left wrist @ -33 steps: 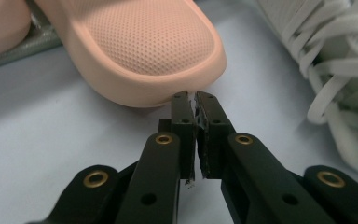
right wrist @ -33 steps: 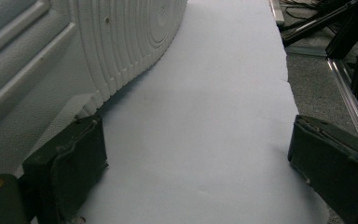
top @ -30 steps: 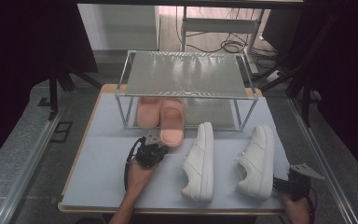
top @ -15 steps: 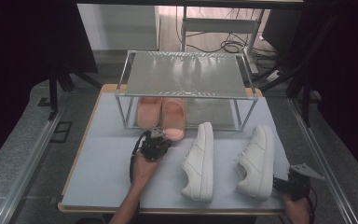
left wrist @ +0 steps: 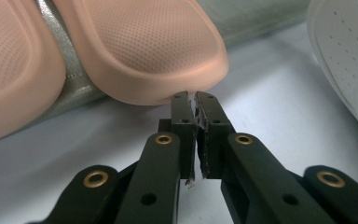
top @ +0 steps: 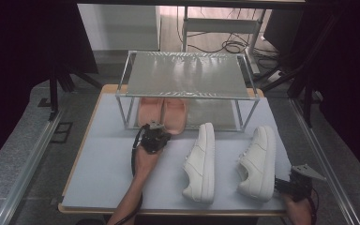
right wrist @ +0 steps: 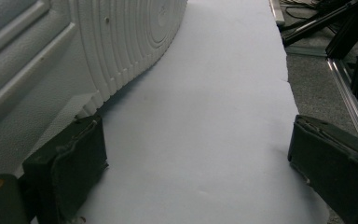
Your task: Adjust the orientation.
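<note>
The right pink slipper (top: 175,116) lies on the lower level of the metal rack (top: 186,75) at the far side of the worktop (top: 103,159), side by side with the left pink slipper (top: 148,111) and touching it along its length. Its rounded heel end juts out past the front edge of the rack floor. In the left gripper view that end (left wrist: 144,51) hangs just over the pale surface, and the left tongs (left wrist: 196,100) meet it from below and in front: their jaws are pressed together, with only a thin slit between the pads, and the tips touch the slipper's rim. In the high view the left tongs (top: 155,131) sit right at the rack's front edge, the forearm running back to the near edge of the worktop.

Two white sneakers rest on the worktop in front of the rack, toes pointing away: the left sneaker (top: 201,161) just right of the left forearm, the right sneaker (top: 258,161) farther right, well apart from the slippers. The right tongs (top: 286,185) rest low at the near right corner, beside the heel of the right sneaker. In the right gripper view their jaws stand wide apart with nothing between them, one pad (right wrist: 67,158) close against the sneaker's ribbed sole (right wrist: 121,37).
</note>
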### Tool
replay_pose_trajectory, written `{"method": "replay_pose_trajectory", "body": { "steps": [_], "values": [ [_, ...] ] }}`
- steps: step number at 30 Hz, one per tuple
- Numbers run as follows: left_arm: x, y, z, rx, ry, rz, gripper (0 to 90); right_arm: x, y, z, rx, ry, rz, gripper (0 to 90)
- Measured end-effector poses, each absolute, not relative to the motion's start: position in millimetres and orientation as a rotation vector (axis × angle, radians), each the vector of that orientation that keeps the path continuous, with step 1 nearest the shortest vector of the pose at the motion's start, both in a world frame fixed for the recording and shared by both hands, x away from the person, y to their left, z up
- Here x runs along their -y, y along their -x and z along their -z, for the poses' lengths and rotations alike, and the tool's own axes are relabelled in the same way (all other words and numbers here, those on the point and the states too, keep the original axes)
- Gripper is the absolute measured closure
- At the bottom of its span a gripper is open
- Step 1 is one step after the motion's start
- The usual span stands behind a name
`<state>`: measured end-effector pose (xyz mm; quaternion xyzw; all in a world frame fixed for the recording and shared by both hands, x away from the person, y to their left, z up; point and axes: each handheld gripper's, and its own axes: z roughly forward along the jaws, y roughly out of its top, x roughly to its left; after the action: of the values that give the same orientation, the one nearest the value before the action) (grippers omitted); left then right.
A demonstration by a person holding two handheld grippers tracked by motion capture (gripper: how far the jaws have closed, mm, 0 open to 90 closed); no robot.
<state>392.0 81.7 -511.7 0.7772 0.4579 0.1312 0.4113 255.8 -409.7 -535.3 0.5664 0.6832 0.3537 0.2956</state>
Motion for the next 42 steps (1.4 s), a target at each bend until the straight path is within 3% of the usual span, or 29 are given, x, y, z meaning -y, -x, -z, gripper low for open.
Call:
{"method": "replay_pose_trajectory", "body": {
  "steps": [18,26,31,42],
  "values": [
    [-79,-419,517,-1.213,-1.94,-0.342,85.7,410,-256,535,-1.817,-1.507,-0.94,4.3],
    [-83,-409,511,-1.196,-1.941,-0.358,83.0,410,-256,535,-1.817,-1.506,-0.94,4.4],
    [-93,-398,508,-1.185,-1.947,-0.364,76.5,410,-256,535,-1.817,-1.506,-0.94,4.4],
    [-109,-369,499,-1.176,-1.998,-0.393,53.3,410,-256,535,-1.817,-1.506,-0.94,4.4]
  ]
}}
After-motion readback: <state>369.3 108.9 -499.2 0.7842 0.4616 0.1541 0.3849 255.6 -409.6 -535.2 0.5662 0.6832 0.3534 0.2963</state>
